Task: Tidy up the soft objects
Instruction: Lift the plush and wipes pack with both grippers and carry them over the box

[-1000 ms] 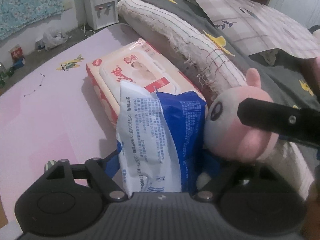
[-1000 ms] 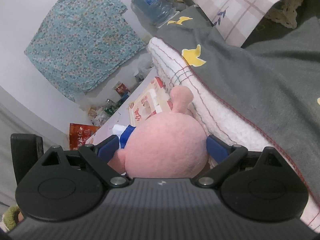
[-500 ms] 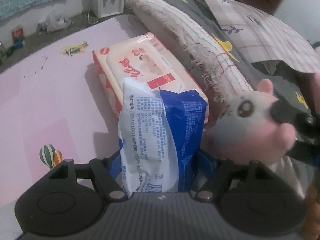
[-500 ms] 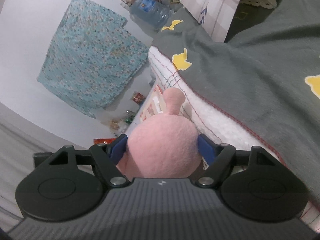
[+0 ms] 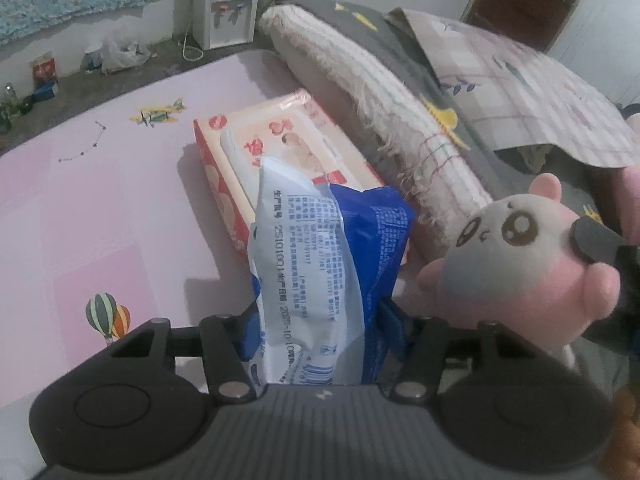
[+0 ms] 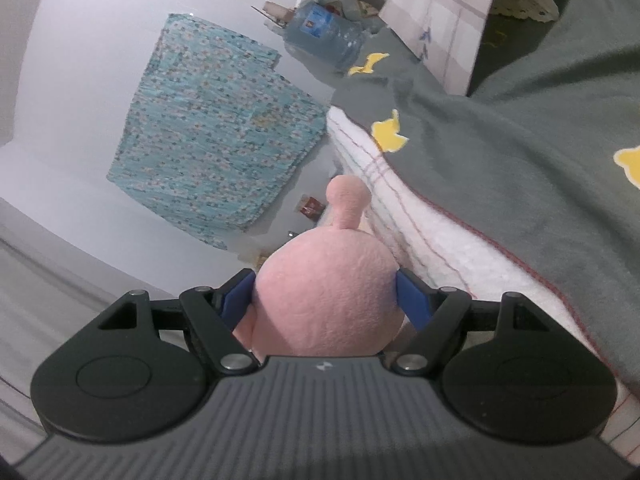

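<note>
My left gripper (image 5: 320, 320) is shut on a blue and white tissue pack (image 5: 324, 264) and holds it upright above the pink mat (image 5: 100, 208). Behind it a red and white wet-wipes pack (image 5: 280, 148) lies flat on the mat. My right gripper (image 6: 326, 300) is shut on a pink plush toy (image 6: 328, 296), seen from behind. The plush's grey face (image 5: 516, 248) shows at the right of the left wrist view, lifted, with a black finger (image 5: 596, 240) of the right gripper against its cheek.
A rolled white blanket (image 5: 380, 108) and a grey quilt with yellow ducks (image 6: 500, 160) lie beside the wipes. A checked sheet (image 5: 520, 92) covers the quilt. A water dispenser (image 5: 224, 12) and floor clutter stand beyond the mat. A floral cloth (image 6: 216, 160) hangs on the wall.
The right gripper has lifted the plush up and to the right, turning its face toward the left camera. The left gripper has drawn back and risen a little with the tissue pack.
</note>
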